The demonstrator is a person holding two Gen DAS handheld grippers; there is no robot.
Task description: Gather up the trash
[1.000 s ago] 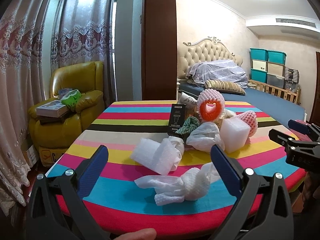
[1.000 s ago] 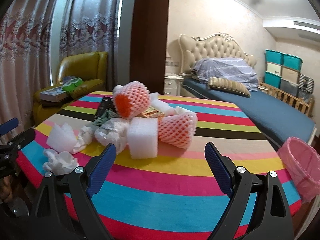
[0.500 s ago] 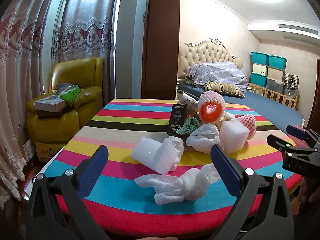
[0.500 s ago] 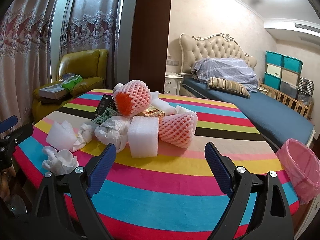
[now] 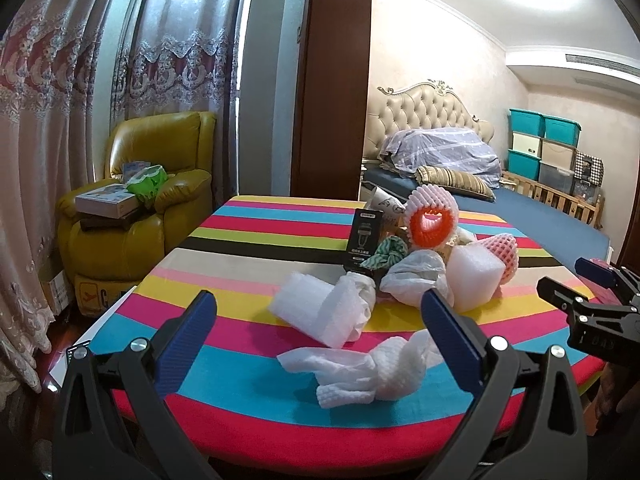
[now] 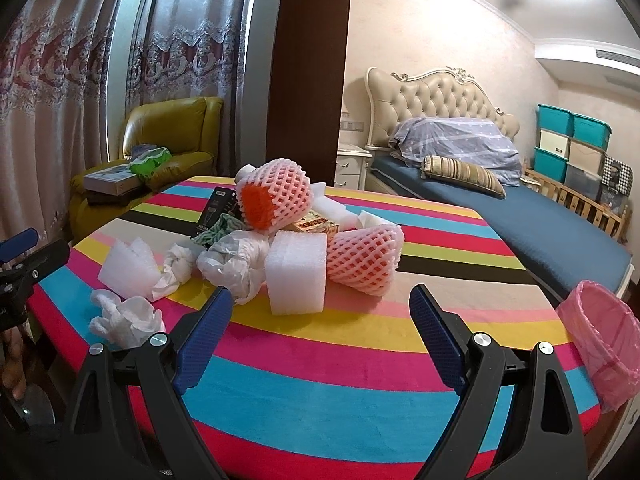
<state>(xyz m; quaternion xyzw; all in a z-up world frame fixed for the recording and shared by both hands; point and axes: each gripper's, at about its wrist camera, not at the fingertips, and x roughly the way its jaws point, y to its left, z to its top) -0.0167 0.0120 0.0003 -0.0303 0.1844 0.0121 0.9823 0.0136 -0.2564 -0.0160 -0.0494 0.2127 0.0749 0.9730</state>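
A heap of trash lies on the striped table (image 5: 248, 240): a crumpled white foam net (image 5: 372, 368) nearest me, a white foam sheet (image 5: 320, 312), a clear plastic bag (image 5: 416, 280), a white foam block (image 6: 296, 276), two pink fruit nets (image 6: 272, 200) (image 6: 364, 260) and a black box (image 5: 362, 240). My left gripper (image 5: 320, 344) is open, hovering just short of the white foam net. My right gripper (image 6: 320, 336) is open over the table's near edge, in front of the foam block. A pink-lined bin (image 6: 604, 336) stands at the table's right.
A yellow armchair (image 5: 148, 200) with books stands left of the table, beside long curtains (image 5: 60, 120). A dark wooden pillar (image 5: 336, 80) rises behind the table. A bed (image 6: 500, 200) and stacked storage boxes (image 6: 572, 148) fill the right side of the room.
Both grippers have drifted slightly, so the room shifts a little in each view. Their jaws stay open and the trash has not moved.
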